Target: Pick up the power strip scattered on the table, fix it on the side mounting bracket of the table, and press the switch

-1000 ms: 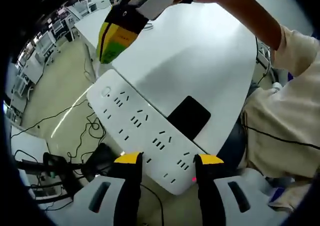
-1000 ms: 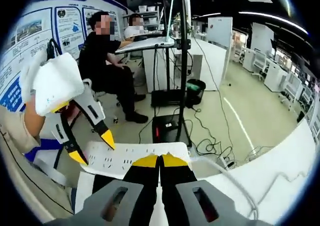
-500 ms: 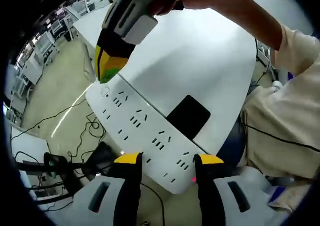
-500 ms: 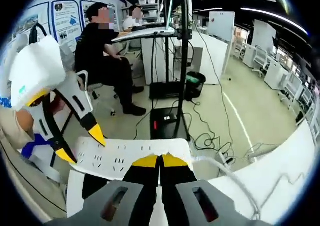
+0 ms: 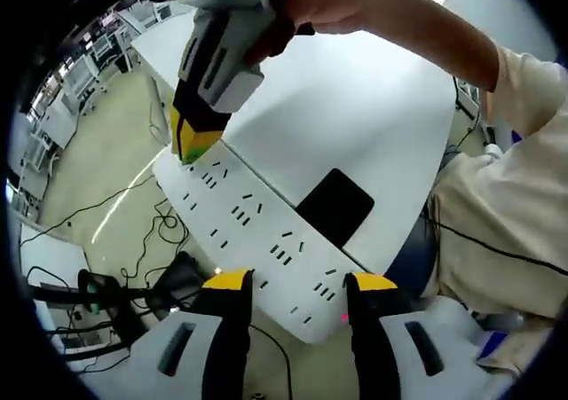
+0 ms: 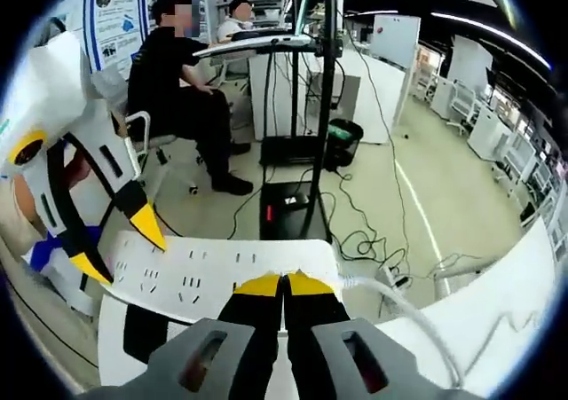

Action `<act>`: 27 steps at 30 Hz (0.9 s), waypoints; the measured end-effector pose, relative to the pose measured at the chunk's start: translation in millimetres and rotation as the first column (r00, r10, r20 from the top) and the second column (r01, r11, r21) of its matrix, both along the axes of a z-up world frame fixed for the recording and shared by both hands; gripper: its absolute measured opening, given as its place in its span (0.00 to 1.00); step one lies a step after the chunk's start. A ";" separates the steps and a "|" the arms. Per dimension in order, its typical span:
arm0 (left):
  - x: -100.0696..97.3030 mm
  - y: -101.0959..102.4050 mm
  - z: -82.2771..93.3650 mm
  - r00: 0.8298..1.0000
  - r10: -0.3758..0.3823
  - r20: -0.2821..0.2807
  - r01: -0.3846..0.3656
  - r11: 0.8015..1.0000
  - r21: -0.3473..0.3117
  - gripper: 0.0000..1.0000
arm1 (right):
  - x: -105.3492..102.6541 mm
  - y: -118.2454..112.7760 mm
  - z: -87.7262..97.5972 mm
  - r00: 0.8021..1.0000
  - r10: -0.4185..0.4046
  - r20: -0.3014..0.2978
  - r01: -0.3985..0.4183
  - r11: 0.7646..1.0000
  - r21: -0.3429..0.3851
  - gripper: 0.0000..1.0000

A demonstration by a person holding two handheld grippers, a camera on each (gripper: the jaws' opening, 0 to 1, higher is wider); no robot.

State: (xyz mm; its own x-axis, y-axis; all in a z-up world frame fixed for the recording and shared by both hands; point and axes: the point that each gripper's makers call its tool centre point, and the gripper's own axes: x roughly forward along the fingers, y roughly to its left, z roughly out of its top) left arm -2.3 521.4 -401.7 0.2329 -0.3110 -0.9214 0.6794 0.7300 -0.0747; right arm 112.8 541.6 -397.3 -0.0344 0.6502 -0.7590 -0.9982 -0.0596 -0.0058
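1. Since a second ago, we see the right gripper (image 5: 189,143) has come down from above the table (image 5: 355,107) until its yellow tips meet the far end of the power strip (image 5: 257,231), at about 10 o'clock in the left gripper view; the strip itself has stayed put.
2. The power strip lies along the table's edge, running from 10 o'clock down to 6 o'clock in that view, a black rectangular pad (image 5: 335,207) just beside it on the tabletop.
3. We see the left gripper (image 5: 297,283) with jaws spread wide astride the strip's near end, one yellow tip on each side; we cannot tell whether they press it.
4. In the right gripper view the right gripper's jaws (image 6: 284,285) are closed together, tips on the strip's cable end.
5. There the left gripper sits at 9 o'clock, and the white cable (image 6: 399,302) leaves toward 4 o'clock.
6. Beyond, seated people (image 6: 177,90) at 11 o'clock.
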 end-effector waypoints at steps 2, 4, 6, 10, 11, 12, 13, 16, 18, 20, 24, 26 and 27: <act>-0.4 -1.0 0.0 1.000 0.000 0.001 0.000 1.000 0.000 0.47 | 8.5 3.0 -2.5 1.000 -0.010 0.012 0.010 1.000 -0.010 0.00; 0.0 -0.8 0.0 1.000 0.000 0.000 0.000 1.000 0.001 0.47 | 8.4 1.6 -3.1 1.000 -0.012 0.005 0.013 1.000 -0.011 0.00; -0.2 0.1 0.0 1.000 -0.001 -0.002 0.001 1.000 0.002 0.47 | 8.7 1.8 -2.7 1.000 -0.009 0.006 0.009 1.000 -0.012 0.00; -1.4 -2.0 -0.1 1.000 -0.001 -0.009 0.001 1.000 0.009 0.47 | 16.0 2.0 -3.7 1.000 -0.017 0.005 0.017 1.000 -0.016 0.00; -1.7 -2.9 -0.2 1.000 0.000 -0.012 0.000 1.000 0.013 0.47 | 20.8 3.8 -4.3 0.999 -0.026 -0.019 0.026 1.000 -0.015 0.00; -1.0 -2.4 -0.3 1.000 0.002 -0.015 -0.002 1.000 0.015 0.47 | 22.4 4.7 -4.5 0.999 -0.027 -0.026 0.027 0.999 -0.018 0.00; -1.0 -2.3 -0.4 1.000 0.002 -0.016 -0.002 1.000 0.017 0.47 | 24.0 5.7 -4.6 0.999 -0.027 -0.031 0.026 0.999 -0.021 0.00; -1.0 -1.8 -0.3 1.000 0.003 -0.017 -0.002 1.000 0.017 0.47 | 21.1 5.6 -5.7 1.000 -0.009 -0.011 0.008 0.999 -0.047 0.00; -0.7 -1.4 -0.3 1.000 0.002 -0.013 -0.002 1.000 0.011 0.47 | 19.0 5.4 -6.3 1.000 0.003 0.010 -0.002 0.997 -0.071 0.00; -0.5 -2.2 -0.4 1.000 0.003 -0.011 -0.003 1.000 0.007 0.47 | 17.1 5.0 -6.5 1.000 0.017 0.025 -0.015 0.995 -0.095 0.00; -1.4 -2.9 -0.2 1.000 0.004 -0.009 -0.004 1.000 0.007 0.47 | 13.3 3.0 -6.7 0.999 0.043 0.033 -0.038 0.991 -0.127 0.00; -1.7 -2.8 -0.3 1.000 0.003 -0.011 -0.002 1.000 0.010 0.47 | 11.7 3.6 -6.6 0.998 0.050 0.025 -0.046 0.988 -0.147 0.00; -1.9 -2.8 -0.4 1.000 0.002 -0.012 -0.001 1.000 0.012 0.47 | 11.1 2.0 -6.2 0.998 0.057 0.027 -0.052 0.987 -0.153 0.00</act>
